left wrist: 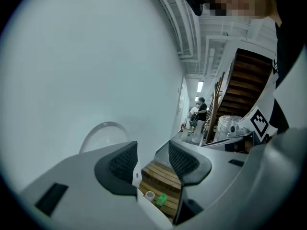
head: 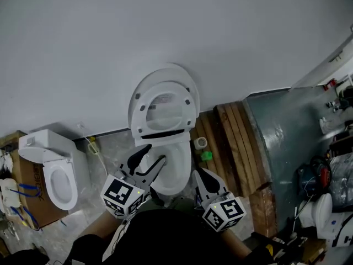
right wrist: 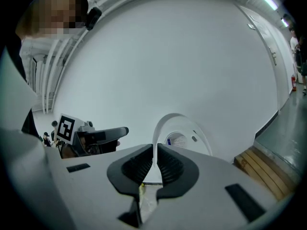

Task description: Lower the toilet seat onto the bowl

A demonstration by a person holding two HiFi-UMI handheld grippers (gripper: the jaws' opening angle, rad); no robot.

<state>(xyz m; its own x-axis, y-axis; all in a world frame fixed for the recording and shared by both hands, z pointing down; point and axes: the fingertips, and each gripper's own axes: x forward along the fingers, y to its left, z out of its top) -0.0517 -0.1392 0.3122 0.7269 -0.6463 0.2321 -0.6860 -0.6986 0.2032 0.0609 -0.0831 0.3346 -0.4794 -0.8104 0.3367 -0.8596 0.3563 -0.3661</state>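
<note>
White toilet seat (head: 138, 112) upright, ahead of spread left fingers (left wrist: 122, 162) and closed right fingers (right wrist: 139, 166)

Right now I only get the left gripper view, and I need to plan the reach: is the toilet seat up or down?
Observer: Up. In the head view the toilet seat leans with its lid against the wall, above the bowl.
Operator: Is the right claw ready to grab?
Observer: No. The right gripper has its claw shut, with nothing between the jaws.
Operator: Where does my left one sit?
Observer: The left gripper is open by the bowl's left rim, apart from the seat.
</note>
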